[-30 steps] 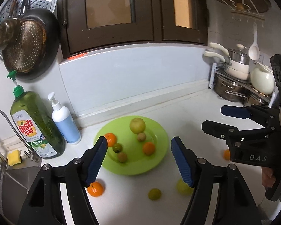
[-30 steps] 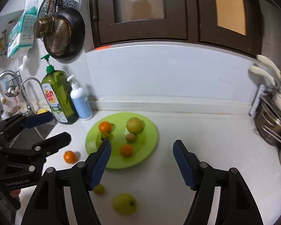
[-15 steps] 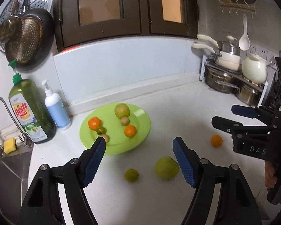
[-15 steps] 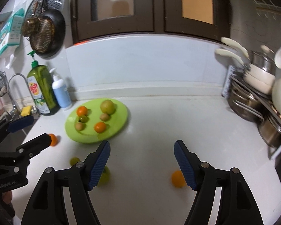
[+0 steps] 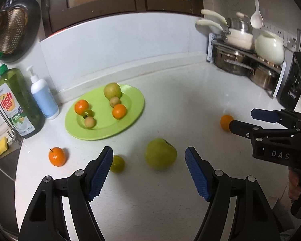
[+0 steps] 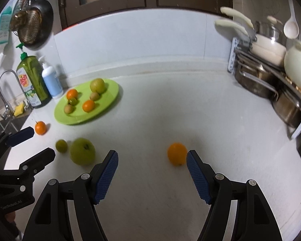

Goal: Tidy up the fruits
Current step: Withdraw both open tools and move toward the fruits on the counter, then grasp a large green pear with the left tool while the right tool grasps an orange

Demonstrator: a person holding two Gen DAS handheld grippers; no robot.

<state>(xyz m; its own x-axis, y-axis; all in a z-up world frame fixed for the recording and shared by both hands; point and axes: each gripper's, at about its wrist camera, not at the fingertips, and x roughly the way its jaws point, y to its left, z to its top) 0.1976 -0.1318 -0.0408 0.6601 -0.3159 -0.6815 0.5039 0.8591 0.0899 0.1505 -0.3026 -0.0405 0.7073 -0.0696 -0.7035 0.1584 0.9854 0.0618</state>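
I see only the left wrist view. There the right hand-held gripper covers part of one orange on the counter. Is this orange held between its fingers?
Observer: No. In the right wrist view the orange lies whole on the counter, and the right hand-held gripper is wide open with nothing clamped.
Operator: Is the orange centred between the fingertips?
Observer: No. It sits far to one side, close by the right fingertip. I cannot tell if they touch. The left fingertip is well apart from it.
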